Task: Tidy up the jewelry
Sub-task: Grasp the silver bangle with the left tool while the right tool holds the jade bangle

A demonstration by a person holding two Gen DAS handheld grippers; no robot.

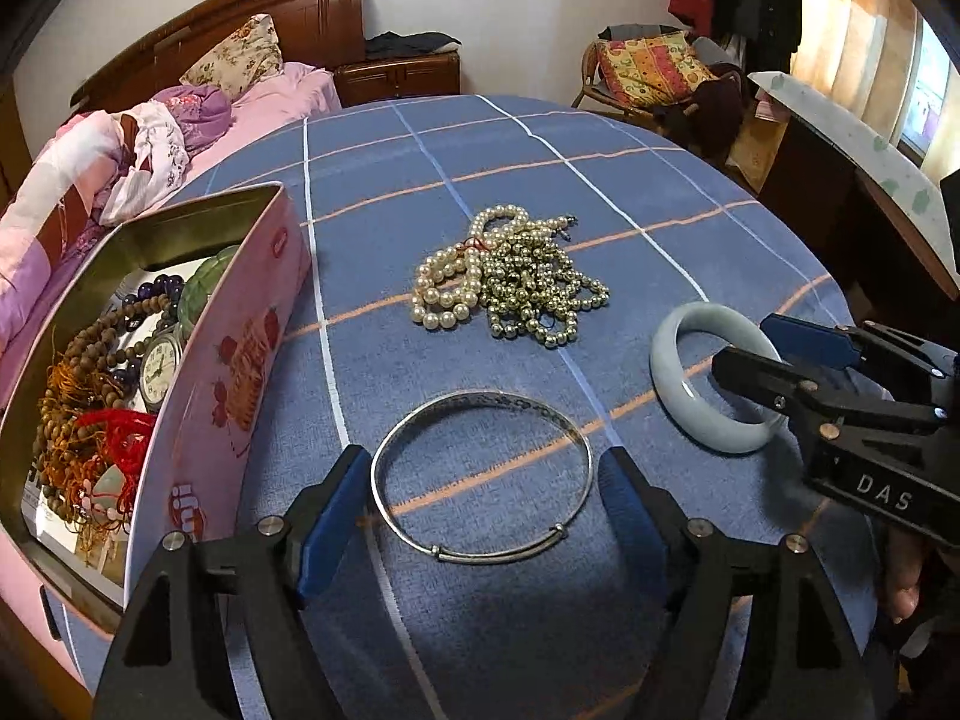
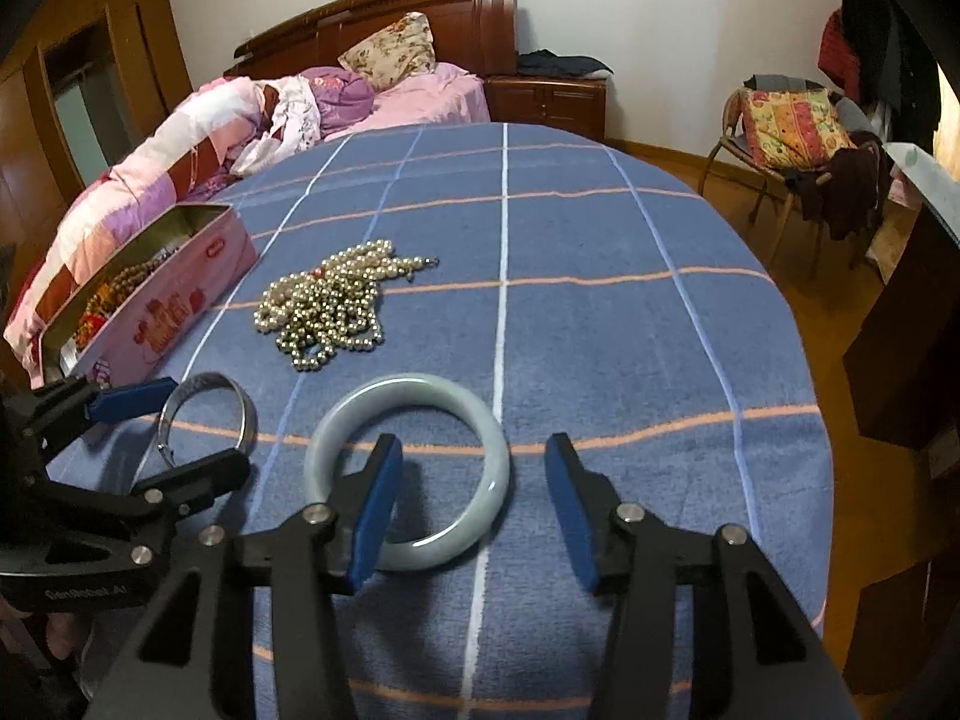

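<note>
- Left wrist view: left gripper point(image 1: 483, 516) fingers apart, straddling thin silver bangle point(image 1: 480, 477) lying flat on blue checked blanket point(image 1: 510, 168); pads not touching it.
- Pale jade bangle point(image 1: 705, 384) at 3 o'clock of the silver one; right gripper point(image 2: 474, 510) fingers spread, left finger over the ring's hole, right finger outside it; contact unclear.
- Pearl and gold bead strands point(image 1: 510, 279) heaped at 12 o'clock, tangled.
- Pink metal tin point(image 1: 240, 372) at 9 o'clock, open, holding wooden beads, watch, red cord.
- Bed pillow point(image 2: 390, 57), cluttered chair point(image 2: 792, 132) behind.
</note>
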